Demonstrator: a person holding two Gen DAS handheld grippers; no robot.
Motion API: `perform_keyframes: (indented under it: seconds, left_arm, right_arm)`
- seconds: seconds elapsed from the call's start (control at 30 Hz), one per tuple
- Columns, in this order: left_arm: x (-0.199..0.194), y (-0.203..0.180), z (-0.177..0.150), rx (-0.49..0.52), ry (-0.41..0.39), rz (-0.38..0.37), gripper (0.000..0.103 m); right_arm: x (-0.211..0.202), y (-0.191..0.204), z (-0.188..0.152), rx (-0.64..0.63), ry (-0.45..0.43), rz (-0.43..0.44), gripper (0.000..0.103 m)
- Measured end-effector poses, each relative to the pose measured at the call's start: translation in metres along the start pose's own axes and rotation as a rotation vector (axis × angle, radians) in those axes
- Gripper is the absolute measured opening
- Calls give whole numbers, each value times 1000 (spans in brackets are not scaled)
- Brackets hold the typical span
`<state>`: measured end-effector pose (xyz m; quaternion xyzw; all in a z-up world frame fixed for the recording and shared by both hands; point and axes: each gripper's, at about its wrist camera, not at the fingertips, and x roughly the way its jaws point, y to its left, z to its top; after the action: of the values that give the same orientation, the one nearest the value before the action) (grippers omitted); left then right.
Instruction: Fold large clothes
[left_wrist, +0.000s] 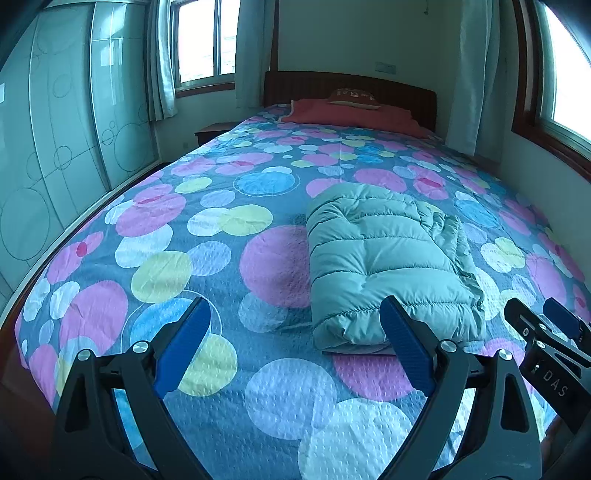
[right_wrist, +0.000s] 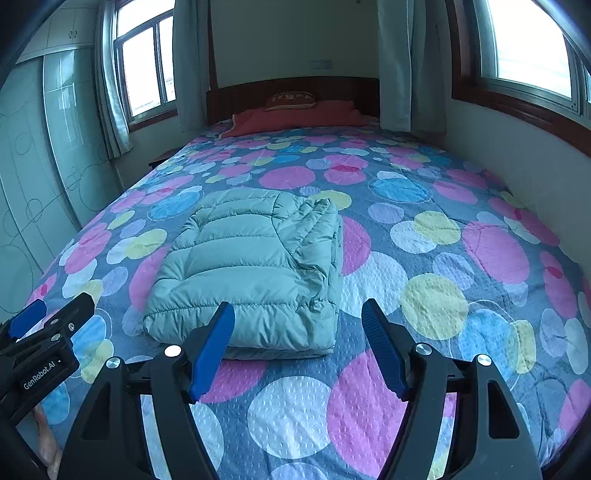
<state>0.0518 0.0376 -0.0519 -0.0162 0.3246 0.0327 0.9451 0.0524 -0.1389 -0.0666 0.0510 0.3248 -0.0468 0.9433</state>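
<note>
A pale green puffer jacket (left_wrist: 384, 258) lies folded into a thick rectangle on the bed's spotted cover (left_wrist: 184, 236). The same jacket (right_wrist: 255, 269) shows in the right wrist view, left of centre. My left gripper (left_wrist: 295, 314) hovers over the near part of the bed, open, with nothing between its blue pads; its right pad overlaps the jacket's near edge in the picture. My right gripper (right_wrist: 299, 314) is open too, empty, just short of the jacket's near right corner. Each gripper appears in the other's view: the right one (left_wrist: 543, 317) and the left one (right_wrist: 55, 310).
A red pillow (left_wrist: 351, 114) and a small cushion (left_wrist: 354, 98) lie by the wooden headboard (left_wrist: 347, 83). A glass-fronted wardrobe (left_wrist: 66, 147) runs along the left of the bed, a wall with a window (right_wrist: 532, 44) along the right. A nightstand (left_wrist: 212, 131) stands at the far left.
</note>
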Motion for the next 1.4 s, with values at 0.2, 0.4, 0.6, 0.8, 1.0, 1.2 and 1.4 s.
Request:
perform_keyframes:
  seconds: [0.2, 0.4, 0.6, 0.8, 1.0, 1.2, 1.4]
  left_arm:
    - [0, 0, -1, -3, 7, -3, 93]
    - [-2, -2, -1, 1, 7, -4, 93]
    - [-3, -3, -2, 4, 5, -3, 93]
    - [-2, -3, -2, 5, 6, -2, 93]
    - [-3, -3, -2, 3, 3, -3, 93]
    - [-2, -3, -2, 2, 4, -2, 93]
    - [-3, -2, -2, 1, 0, -4, 93]
  right_arm:
    - [-2, 0, 0, 1, -5, 3, 70]
    - [-3, 0, 0, 0, -4, 4, 70]
    - [-5, 1, 1, 1, -10, 6, 70]
    - [-5, 1, 2, -3, -14, 5, 70]
    - [-5, 1, 1, -3, -14, 5, 71]
    - [-5, 2, 1, -3, -12, 6, 70]
    - [-3, 5, 0, -4, -9, 8, 71]
